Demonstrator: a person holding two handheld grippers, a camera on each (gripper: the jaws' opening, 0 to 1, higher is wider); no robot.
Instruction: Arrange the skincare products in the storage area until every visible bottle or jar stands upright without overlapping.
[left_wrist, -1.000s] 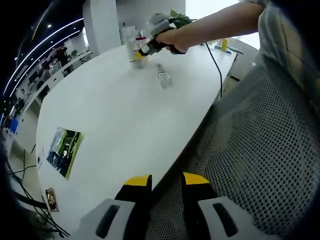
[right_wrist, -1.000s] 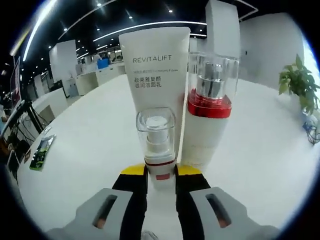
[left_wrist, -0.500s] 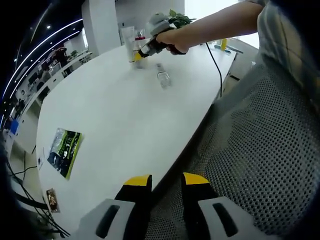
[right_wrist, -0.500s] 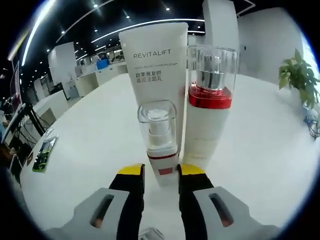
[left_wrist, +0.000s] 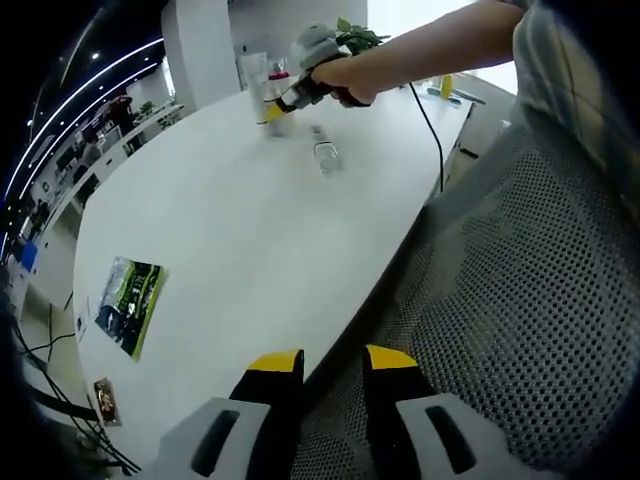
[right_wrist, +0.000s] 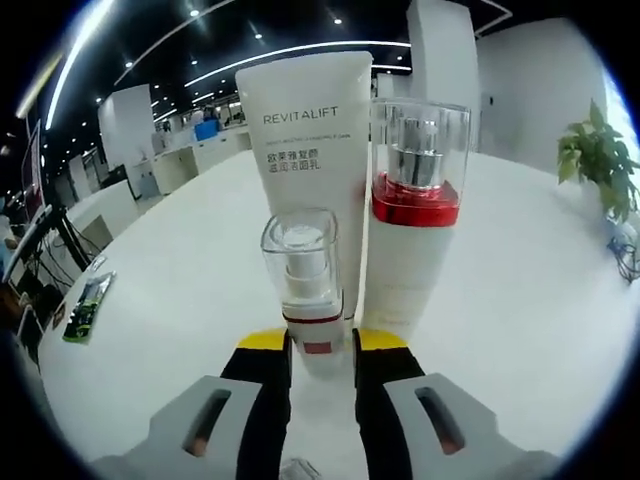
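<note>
The right gripper (right_wrist: 321, 345) has its yellow-tipped jaws on either side of a small pump bottle (right_wrist: 303, 285) — close against it, though whether they pinch it I cannot tell. The bottle stands upright on the white table (right_wrist: 170, 300), just in front of a Revitalift tube (right_wrist: 300, 130) and a red-collared bottle (right_wrist: 415, 210). Placing seems the step in hand; next comes a clean release. One clear bottle (left_wrist: 326, 155) lies flat nearby. The left gripper (left_wrist: 333, 365) hangs spread and empty over the table edge.
</note>
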